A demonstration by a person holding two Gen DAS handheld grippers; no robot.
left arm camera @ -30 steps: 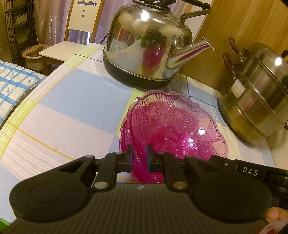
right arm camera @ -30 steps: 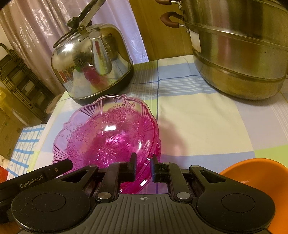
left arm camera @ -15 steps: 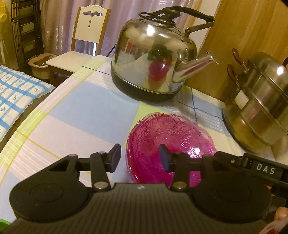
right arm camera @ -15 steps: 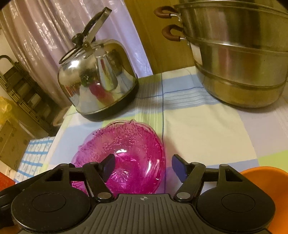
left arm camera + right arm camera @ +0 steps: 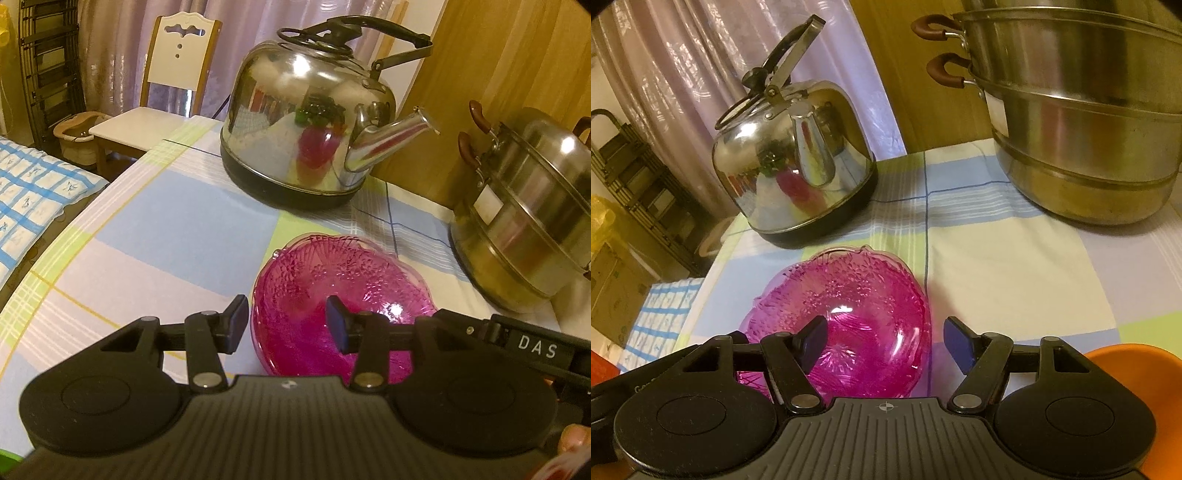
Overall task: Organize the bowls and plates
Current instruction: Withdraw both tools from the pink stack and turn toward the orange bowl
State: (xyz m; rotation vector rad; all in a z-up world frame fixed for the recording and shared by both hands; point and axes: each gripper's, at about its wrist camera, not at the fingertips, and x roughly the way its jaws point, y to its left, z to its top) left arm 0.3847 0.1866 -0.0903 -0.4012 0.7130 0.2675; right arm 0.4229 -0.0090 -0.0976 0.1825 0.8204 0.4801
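Right now both grippers hang above the desk (image 5: 155,236) with their fingers spread apart and nothing between them. The pink bowl (image 5: 343,295) sits on the checked cloth in front of the left gripper (image 5: 283,319), its near rim lying in the gap between that gripper's fingers but not touched by them as far as can be seen. From the right wrist camera the same pink bowl (image 5: 849,314) shows its patterned inside, resting on the cloth below and a little left of the right gripper (image 5: 886,345); whether it is one bowl or two nested ones is hard to tell. Behind the bowl stands a shiny kettle (image 5: 314,125), spout pointing toward a stacked steel pot (image 5: 524,206) at the far side. Only the left wrist camera takes in the white chair (image 5: 162,92) beyond the desk edge, the blue checked bed (image 5: 33,195) beside it, and a fingertip of the holding hand (image 5: 574,437) at the lower corner. Only the right wrist camera shows an orange bowl (image 5: 1130,365) at the lower right, just beside that gripper's body and apart from the pink one.
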